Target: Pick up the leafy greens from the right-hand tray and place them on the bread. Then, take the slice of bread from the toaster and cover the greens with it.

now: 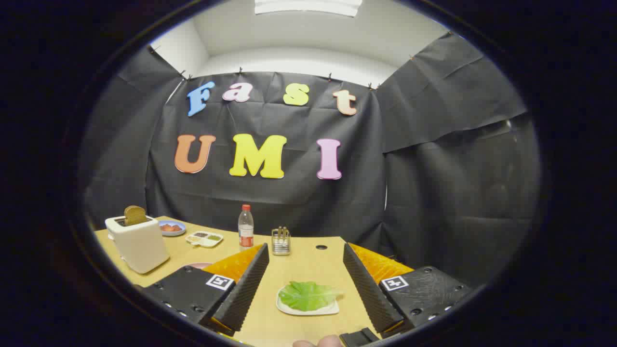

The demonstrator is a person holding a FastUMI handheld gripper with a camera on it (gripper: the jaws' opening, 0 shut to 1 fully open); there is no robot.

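Leafy greens (pixel 308 295), crinkled, on flat white tray (pixel 289 308), between wide-spread ridged gripper (pixel 305 284) fingers

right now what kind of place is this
Probably a staged kitchen tabletop in a recording booth: black cloth walls, a wooden table with a toaster holding bread, and leafy greens on a tray between the open gripper's fingers.
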